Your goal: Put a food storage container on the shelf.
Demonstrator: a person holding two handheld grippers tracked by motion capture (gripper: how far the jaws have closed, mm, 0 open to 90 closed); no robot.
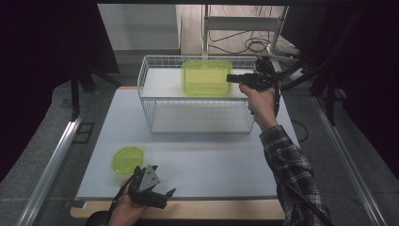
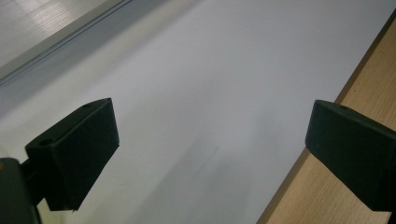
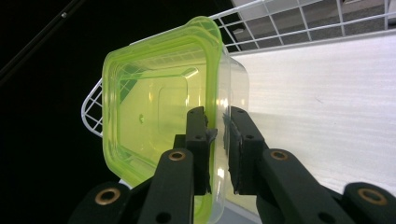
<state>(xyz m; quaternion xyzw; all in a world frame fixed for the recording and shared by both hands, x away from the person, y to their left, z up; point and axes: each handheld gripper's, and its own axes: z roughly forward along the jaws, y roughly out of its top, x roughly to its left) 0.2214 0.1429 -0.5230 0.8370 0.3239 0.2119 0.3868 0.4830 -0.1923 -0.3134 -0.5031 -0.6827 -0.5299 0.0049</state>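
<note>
Green container [image 1: 206,77] rim clamped in right gripper [image 1: 231,78], arm outstretched over wire rack [image 1: 155,101]; left gripper [image 1: 162,194] agape, low beside green bowl [image 1: 128,159].

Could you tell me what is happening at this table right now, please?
A person works with a gripper in each hand. The right gripper has its jaws shut on the wall of a yellow-green container, holding it over the top shelf of a white wire rack. The left gripper rests open near the table's front edge, beside a small round green lid.
</note>
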